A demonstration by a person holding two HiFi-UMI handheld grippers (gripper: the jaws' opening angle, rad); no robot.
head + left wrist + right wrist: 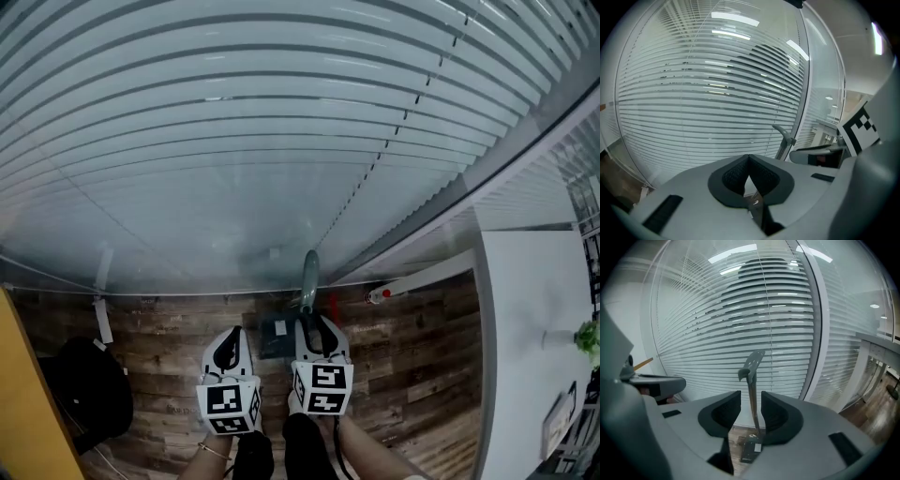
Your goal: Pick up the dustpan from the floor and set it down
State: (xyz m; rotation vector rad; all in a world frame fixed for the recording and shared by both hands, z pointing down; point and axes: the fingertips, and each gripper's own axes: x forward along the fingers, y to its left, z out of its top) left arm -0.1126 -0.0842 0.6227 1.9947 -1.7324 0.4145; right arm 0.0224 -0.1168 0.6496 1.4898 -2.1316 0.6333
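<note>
The dustpan stands upright on the wooden floor by the blinds: a dark pan (275, 338) with a long grey handle (309, 274). In the right gripper view the handle (751, 380) rises between my right gripper's (751, 411) jaws. It stands close to the right pad, with a clear gap on the left, and the pan (750, 449) shows below. That gripper (317, 324) is open around the handle. My left gripper (228, 349) hovers just left of the pan, its pads (740, 176) closed together and empty. The handle (785, 139) shows to its right.
Slatted blinds behind glass (234, 141) close off the far side. A black bag (89, 389) lies on the floor at the left beside a yellow panel (28, 412). A white table (525, 319) with a small plant (590, 339) stands at the right.
</note>
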